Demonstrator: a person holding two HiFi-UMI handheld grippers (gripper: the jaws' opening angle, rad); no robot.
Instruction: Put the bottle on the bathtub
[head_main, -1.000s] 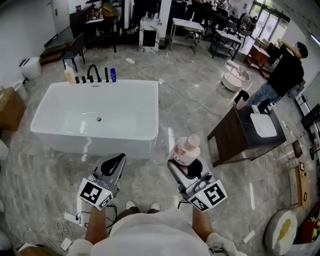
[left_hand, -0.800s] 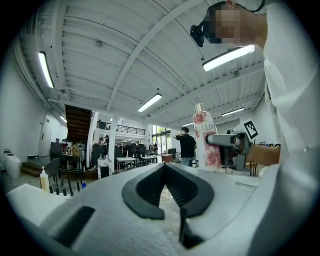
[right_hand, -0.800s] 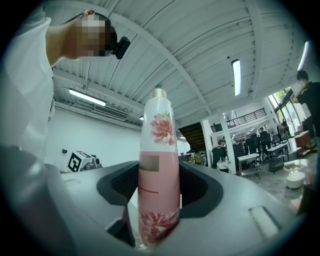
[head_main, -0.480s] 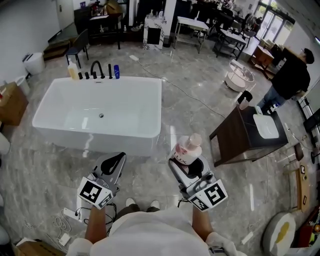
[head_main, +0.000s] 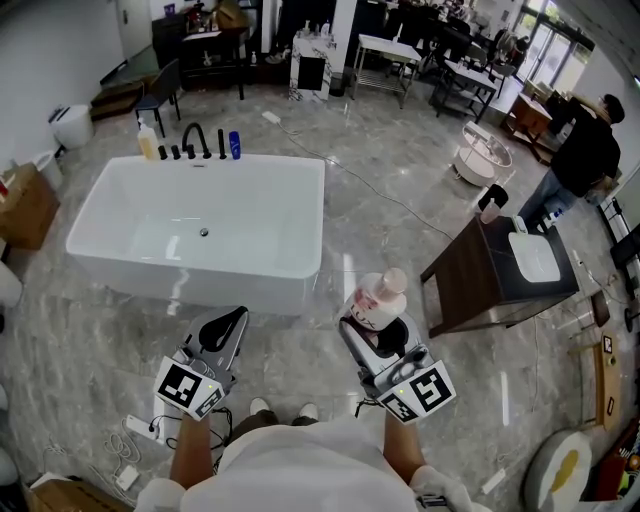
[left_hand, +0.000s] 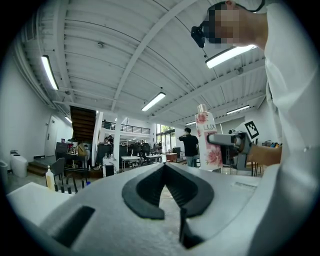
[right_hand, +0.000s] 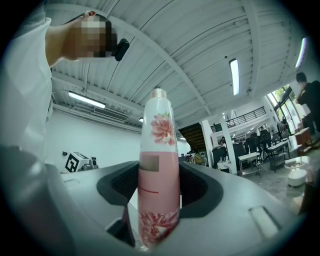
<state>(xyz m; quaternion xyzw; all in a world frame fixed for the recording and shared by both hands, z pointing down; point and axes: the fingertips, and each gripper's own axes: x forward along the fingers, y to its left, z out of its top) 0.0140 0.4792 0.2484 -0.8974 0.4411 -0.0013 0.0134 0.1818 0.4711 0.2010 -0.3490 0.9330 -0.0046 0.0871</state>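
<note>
Your right gripper (right_hand: 159, 197) pinches the bottle (right_hand: 159, 145) between its jaws, upright, with the cap above them. Pink body, rose prints; "LUX" (left_hand: 210, 128) reads near its top in the left gripper view. Left gripper (left_hand: 165, 169): jaws pressed together, nothing between. The bathtub (head_main: 190, 285) lies ahead of both jaw pairs, well apart.

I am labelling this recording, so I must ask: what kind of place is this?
Probably a showroom or workshop hall, not a home bathroom: a freestanding bathtub stands on an open stone floor, desks crowd the far end, and strip lights hang under a ribbed ceiling.
</note>
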